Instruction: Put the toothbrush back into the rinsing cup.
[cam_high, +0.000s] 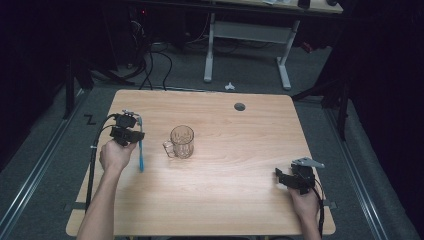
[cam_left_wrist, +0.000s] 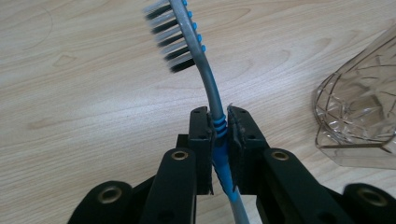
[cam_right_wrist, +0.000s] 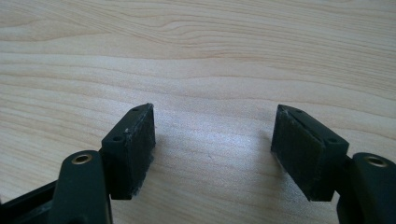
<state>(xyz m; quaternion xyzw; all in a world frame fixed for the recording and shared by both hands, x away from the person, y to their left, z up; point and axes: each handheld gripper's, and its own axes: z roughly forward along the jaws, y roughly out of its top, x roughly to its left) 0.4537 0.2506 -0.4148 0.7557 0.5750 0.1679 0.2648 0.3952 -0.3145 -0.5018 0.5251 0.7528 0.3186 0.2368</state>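
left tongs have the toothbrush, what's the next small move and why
Probably carry the toothbrush sideways to above the glass mug: the left tongs are shut on its handle, and the mug stands upright and empty beside them; the right tongs rest open.

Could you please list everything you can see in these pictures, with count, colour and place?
toothbrush: one, blue and grey with dark and pale bristles, clamped at its ribbed neck in the left tongs.
glass mug: one, clear cut glass with a handle, upright at the table's middle, right of the toothbrush.
table: one, light wood, with a round cable hole at the far side.
desk frame: one, white, on the floor beyond the table.
left tongs: black, closed on the toothbrush.
right tongs: black, open over bare wood at the table's right.
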